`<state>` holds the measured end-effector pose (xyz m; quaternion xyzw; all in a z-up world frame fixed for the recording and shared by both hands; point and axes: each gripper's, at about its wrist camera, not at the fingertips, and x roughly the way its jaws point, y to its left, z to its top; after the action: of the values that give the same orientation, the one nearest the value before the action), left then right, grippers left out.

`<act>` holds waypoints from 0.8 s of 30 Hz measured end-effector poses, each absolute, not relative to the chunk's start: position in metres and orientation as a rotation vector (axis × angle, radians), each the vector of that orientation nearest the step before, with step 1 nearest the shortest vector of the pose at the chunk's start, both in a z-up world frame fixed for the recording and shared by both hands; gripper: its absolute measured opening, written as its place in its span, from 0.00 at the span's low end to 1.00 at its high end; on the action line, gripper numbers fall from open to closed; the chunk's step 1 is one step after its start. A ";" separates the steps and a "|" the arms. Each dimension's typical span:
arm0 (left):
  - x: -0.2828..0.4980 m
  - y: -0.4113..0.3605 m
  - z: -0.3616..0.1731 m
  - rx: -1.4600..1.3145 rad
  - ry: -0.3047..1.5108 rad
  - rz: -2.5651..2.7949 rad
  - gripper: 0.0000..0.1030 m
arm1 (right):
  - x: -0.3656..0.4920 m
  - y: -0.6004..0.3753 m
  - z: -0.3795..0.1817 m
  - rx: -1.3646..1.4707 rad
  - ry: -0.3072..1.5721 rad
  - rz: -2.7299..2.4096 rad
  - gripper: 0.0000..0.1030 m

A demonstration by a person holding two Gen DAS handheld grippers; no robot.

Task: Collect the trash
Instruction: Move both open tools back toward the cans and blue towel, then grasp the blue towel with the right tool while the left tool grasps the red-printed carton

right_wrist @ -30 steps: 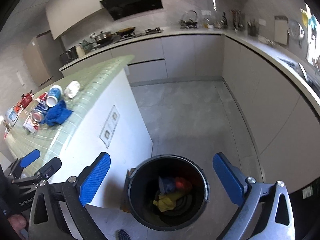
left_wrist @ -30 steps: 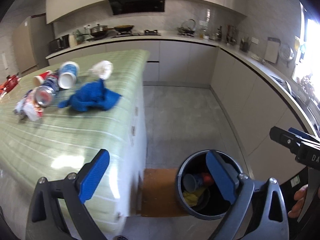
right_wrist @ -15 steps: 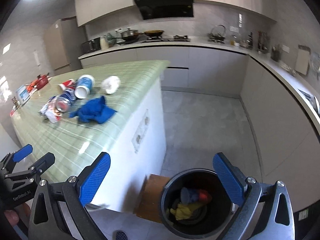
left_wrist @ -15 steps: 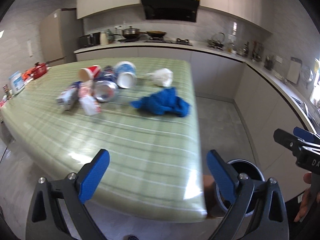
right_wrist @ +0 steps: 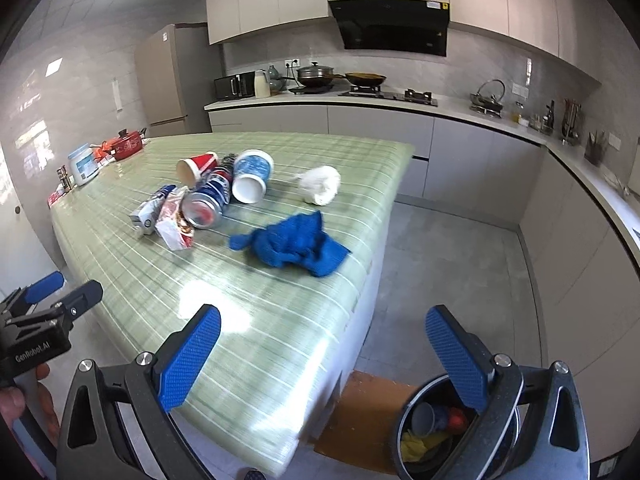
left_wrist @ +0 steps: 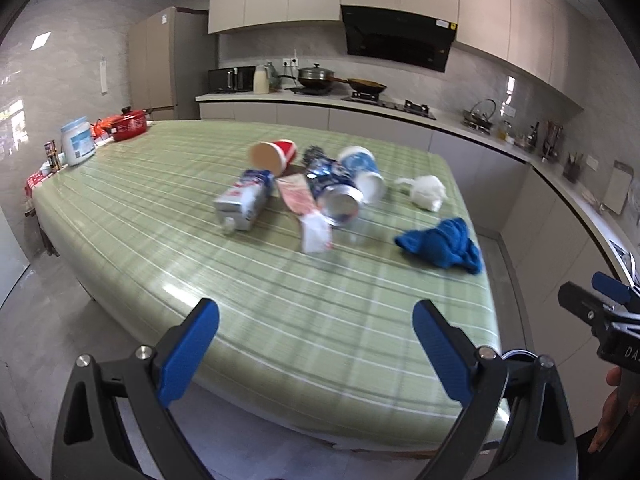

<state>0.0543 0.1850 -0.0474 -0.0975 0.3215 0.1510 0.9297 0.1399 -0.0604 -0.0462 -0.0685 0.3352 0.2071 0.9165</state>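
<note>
On the green striped table [left_wrist: 160,208] [right_wrist: 280,320] lies a heap of trash: a red paper cup [left_wrist: 274,155] [right_wrist: 196,167], a milk carton [left_wrist: 244,200] [right_wrist: 150,210], a snack wrapper [left_wrist: 306,212] [right_wrist: 174,220], a crushed can [left_wrist: 334,194] [right_wrist: 208,200], a blue-and-white tub [left_wrist: 364,172] [right_wrist: 251,176], a crumpled white tissue [left_wrist: 426,192] [right_wrist: 320,184] and a blue cloth [left_wrist: 440,244] [right_wrist: 296,244]. My left gripper [left_wrist: 316,352] hovers open over the table's near edge. My right gripper [right_wrist: 322,360] is open over the table corner, above the black bin [right_wrist: 404,436] on the floor.
The bin holds a grey cup, a red item and yellow trash. A cardboard sheet [right_wrist: 360,412] lies beside it. A red pot [left_wrist: 128,126] and a white jar [left_wrist: 78,146] stand at the table's far left. Kitchen counters [right_wrist: 480,152] line the back and right.
Both views have swung up from the bin on the floor toward the table top; the trash heap now sits near the centre of each view. Both grippers stayed open.
</note>
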 end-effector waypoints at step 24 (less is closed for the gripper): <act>0.129 0.294 -0.084 -0.185 0.725 0.227 0.94 | 0.201 0.050 -0.084 -0.137 0.760 0.325 0.93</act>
<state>0.1286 0.2939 -0.0841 -0.0903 0.3532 0.1104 0.9246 0.2007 0.0496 -0.0843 -0.0666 0.3692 0.1580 0.9134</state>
